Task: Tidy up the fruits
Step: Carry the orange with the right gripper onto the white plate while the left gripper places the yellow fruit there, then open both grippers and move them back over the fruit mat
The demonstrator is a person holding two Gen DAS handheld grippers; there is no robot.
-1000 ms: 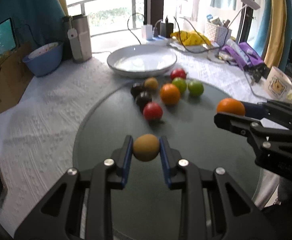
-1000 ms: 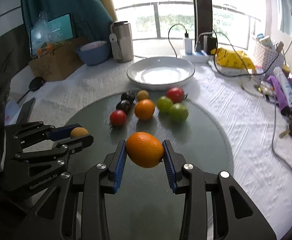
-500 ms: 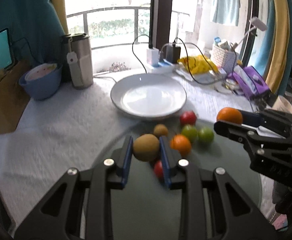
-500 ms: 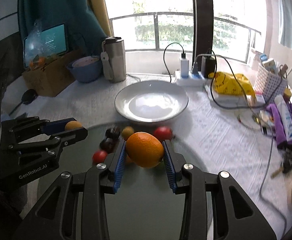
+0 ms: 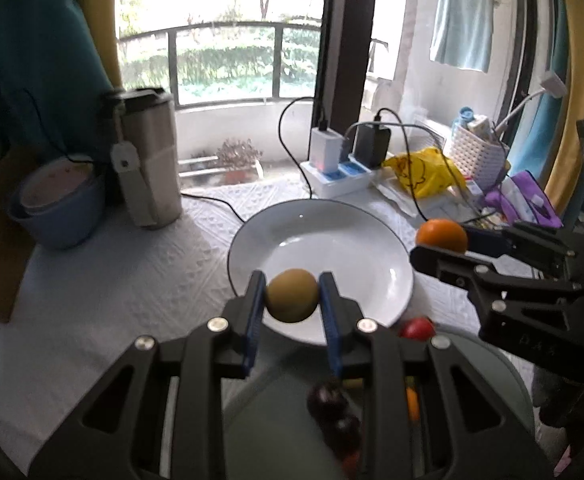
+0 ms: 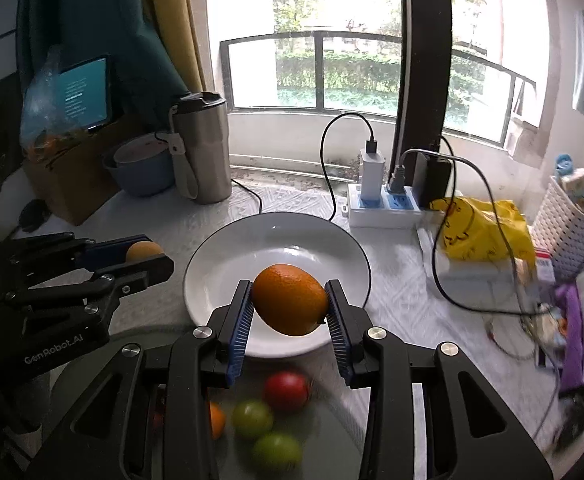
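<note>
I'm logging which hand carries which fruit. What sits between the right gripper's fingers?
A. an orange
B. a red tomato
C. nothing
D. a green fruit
A: in the right wrist view the right gripper is clamped on an orange in front of the white plate, while the red and green fruits lie loose below it.

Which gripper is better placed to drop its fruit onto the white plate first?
Right, by a little. The right gripper holds the orange nearer the middle of the white plate; the left gripper holds its brown fruit at the near rim.
</note>
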